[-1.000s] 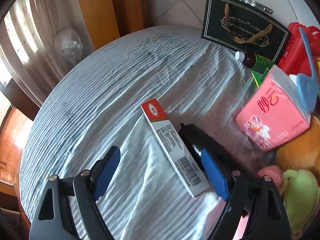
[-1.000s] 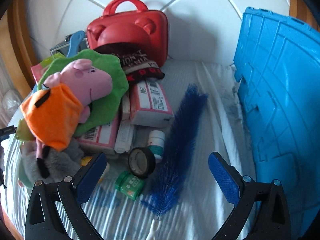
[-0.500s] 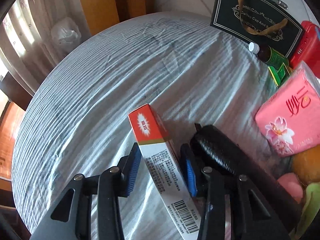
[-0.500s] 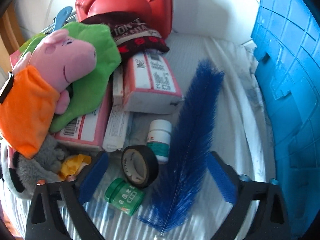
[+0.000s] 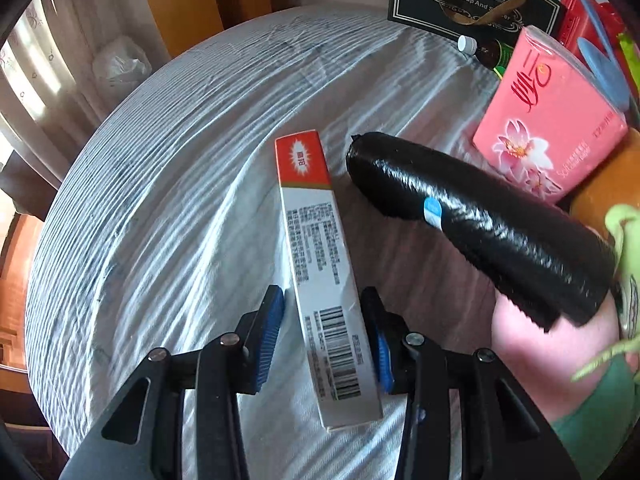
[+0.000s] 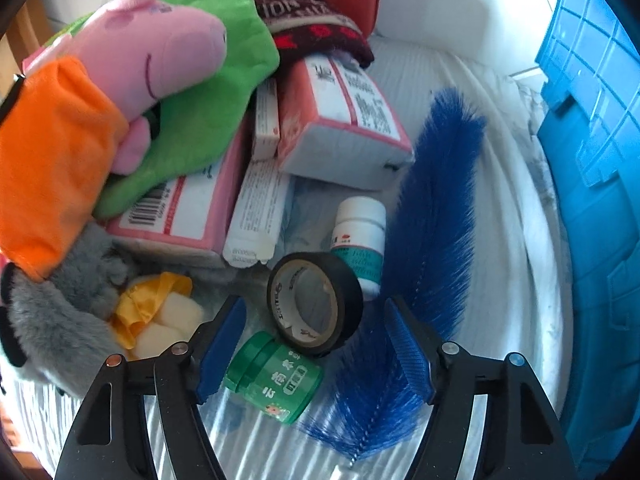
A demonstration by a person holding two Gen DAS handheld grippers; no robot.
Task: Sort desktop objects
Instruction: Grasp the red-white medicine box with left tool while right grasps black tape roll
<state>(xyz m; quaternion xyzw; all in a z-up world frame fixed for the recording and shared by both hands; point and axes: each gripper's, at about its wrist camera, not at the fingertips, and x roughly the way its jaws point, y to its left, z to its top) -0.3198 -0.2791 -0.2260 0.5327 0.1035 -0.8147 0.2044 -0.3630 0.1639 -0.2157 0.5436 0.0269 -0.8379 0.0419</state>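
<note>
My left tongs (image 5: 326, 334) pinch the long box (image 5: 320, 276) near its barcode end, over the worktop (image 5: 168, 184); it could tip out. My right tongs (image 6: 316, 346) gape wide around the tape roll (image 6: 316, 304), holding nothing.

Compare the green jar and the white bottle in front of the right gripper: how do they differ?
The green jar is squat, translucent green all over and lies between the right gripper fingers; the white bottle is taller, white with a teal label band, and sits farther off beyond the black tape roll. The jar is cap and body alike in colour; the bottle has a white cap. Both lie on the striped cloth.
</note>
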